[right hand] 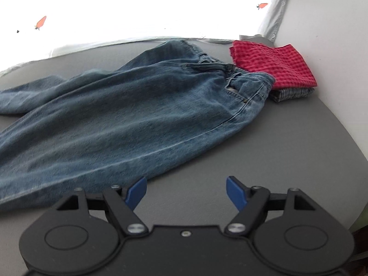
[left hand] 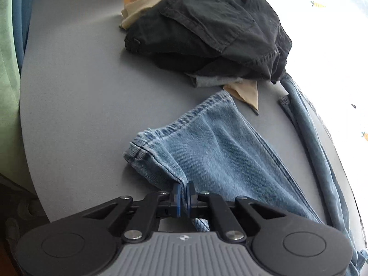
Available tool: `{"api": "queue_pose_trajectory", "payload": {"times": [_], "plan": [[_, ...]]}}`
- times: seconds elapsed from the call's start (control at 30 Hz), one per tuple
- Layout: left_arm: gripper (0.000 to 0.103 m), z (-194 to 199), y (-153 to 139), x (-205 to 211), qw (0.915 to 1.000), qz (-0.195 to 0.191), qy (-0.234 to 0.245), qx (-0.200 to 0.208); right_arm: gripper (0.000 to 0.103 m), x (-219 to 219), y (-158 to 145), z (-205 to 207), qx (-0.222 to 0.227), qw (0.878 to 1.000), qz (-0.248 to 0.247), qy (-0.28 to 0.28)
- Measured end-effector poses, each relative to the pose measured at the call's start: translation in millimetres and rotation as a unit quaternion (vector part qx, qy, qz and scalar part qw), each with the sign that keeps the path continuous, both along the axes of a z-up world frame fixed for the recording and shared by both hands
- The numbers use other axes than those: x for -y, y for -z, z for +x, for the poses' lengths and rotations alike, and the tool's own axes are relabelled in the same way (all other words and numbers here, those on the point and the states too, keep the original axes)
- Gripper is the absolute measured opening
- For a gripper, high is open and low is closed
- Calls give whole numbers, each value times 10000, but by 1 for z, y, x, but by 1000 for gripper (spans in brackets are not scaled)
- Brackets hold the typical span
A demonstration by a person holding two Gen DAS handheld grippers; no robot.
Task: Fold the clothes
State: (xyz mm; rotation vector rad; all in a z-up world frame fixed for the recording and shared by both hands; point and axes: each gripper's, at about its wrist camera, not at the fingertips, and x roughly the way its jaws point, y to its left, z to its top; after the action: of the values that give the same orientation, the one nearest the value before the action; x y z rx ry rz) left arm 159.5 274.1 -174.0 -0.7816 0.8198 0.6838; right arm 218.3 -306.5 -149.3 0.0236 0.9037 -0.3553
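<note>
A pair of light blue jeans (left hand: 214, 151) lies on the grey table (left hand: 76, 96). My left gripper (left hand: 183, 192) is shut on the jeans at the side seam near a leg hem, with the hem lying just beyond the blue pads. In the right wrist view the jeans (right hand: 128, 112) lie spread out flat, waistband to the far right, legs running off to the left. My right gripper (right hand: 186, 189) is open and empty, just off the near edge of the jeans above bare table (right hand: 287, 142).
A heap of black and tan clothes (left hand: 207, 27) sits at the far side in the left wrist view. A folded red checked cloth (right hand: 273, 62) lies on a folded grey garment (right hand: 292, 93) by the white wall, touching the waistband. Bright white bedding with carrot prints lies beyond the table.
</note>
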Motion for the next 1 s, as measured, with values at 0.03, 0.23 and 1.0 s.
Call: {"api": "queue_pose_trajectory", "payload": {"times": [0.03,0.23,1.0], "plan": [[6,-1,1,-2,10000,-51,-46,-8,78,10,-1,5,48,10000,-13,79],[6,3,5,13,9991,244,-117,-315,78,100,3,57,416,9949,272,879],[4,44,-4,36,9927,780,-179,-904,9,241,2,48,1100,9541,512,2738]]}}
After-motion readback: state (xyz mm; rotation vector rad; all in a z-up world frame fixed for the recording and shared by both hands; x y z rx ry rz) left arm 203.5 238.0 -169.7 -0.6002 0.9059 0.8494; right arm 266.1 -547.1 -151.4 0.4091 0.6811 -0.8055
